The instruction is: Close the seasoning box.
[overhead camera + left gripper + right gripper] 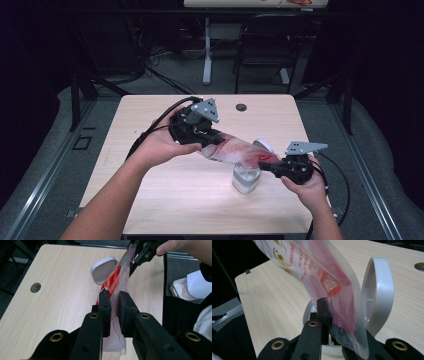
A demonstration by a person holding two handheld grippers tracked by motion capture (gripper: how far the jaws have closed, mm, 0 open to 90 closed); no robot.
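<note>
Above our wooden counter (pixel 150 195), our left gripper (pixel 216 137) and right gripper (pixel 265 167) each pinch one end of the red bag (pixel 235 150), over what may be a jar (pixel 246 178).

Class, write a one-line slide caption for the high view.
Both grippers hold a red-and-clear plastic bag above a jar.

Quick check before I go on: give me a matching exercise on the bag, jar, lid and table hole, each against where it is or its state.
1 bag
2 jar
3 lid
4 hole

a lying on the table beside the jar
b at the table's far edge
c held above the table between both hand-held grippers
d standing open under the bag's lower end

Pairs: 1-c, 2-d, 3-a, 4-b
</note>
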